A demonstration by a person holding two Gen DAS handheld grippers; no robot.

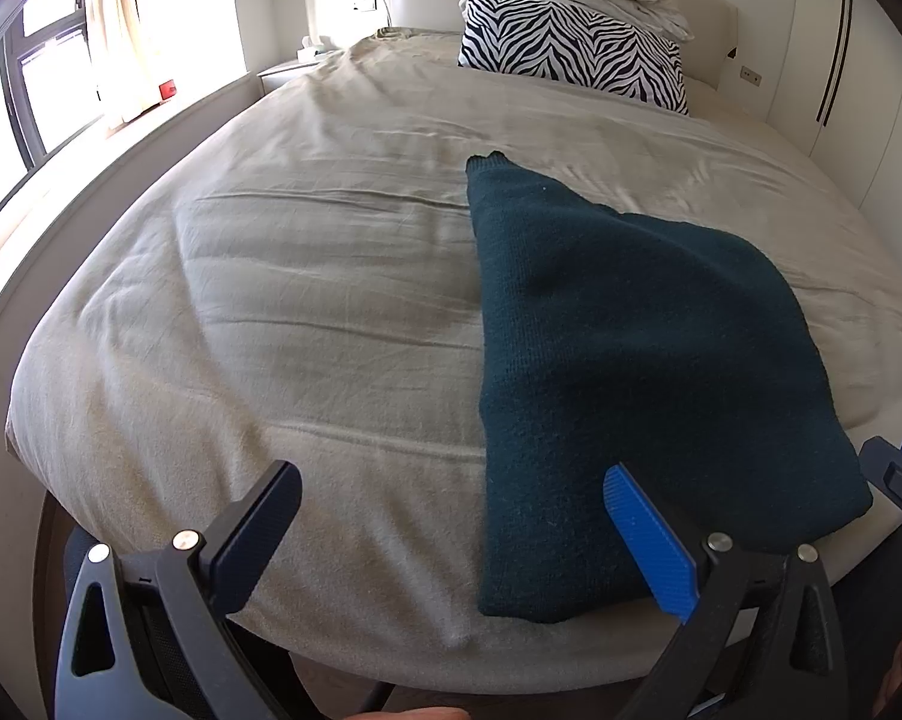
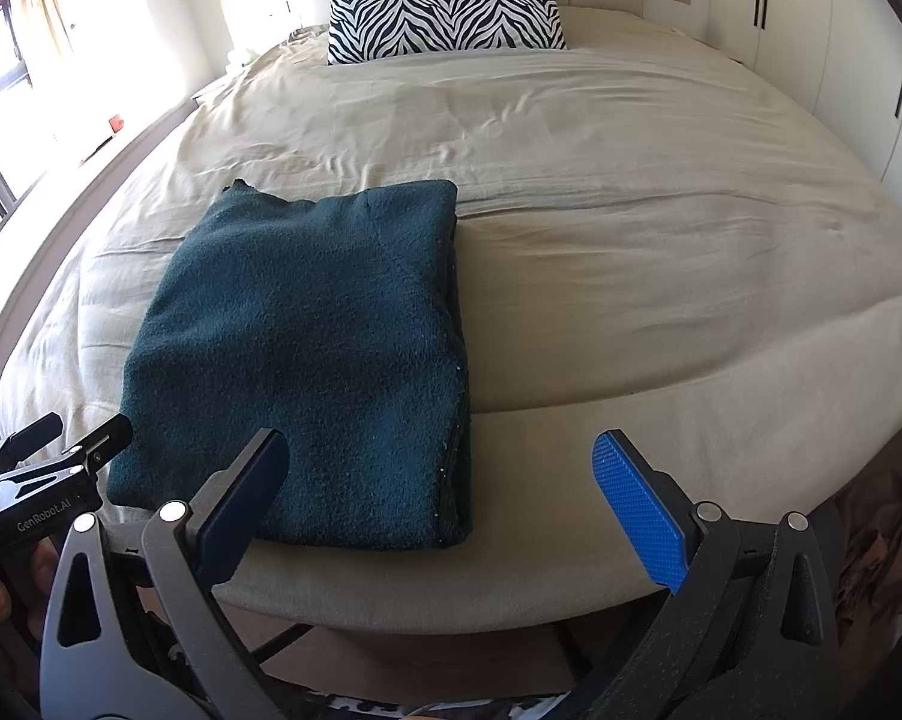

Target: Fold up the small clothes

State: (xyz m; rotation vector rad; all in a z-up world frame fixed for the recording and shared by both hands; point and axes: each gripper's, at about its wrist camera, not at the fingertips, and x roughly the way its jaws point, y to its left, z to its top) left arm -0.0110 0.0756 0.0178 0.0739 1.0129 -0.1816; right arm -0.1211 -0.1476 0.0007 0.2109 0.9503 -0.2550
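Fuzzy teal knit garment (image 2: 306,354), seemingly folded rectangular; both hand-held grippers (image 1: 457,540) (image 2: 438,504) wide, empty.

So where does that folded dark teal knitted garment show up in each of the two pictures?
Left wrist view: the folded dark teal knitted garment lies right of centre on the beige bed.
Right wrist view: it lies left of centre.
Shared landmark: the zebra-striped pillow at the bed's far end.
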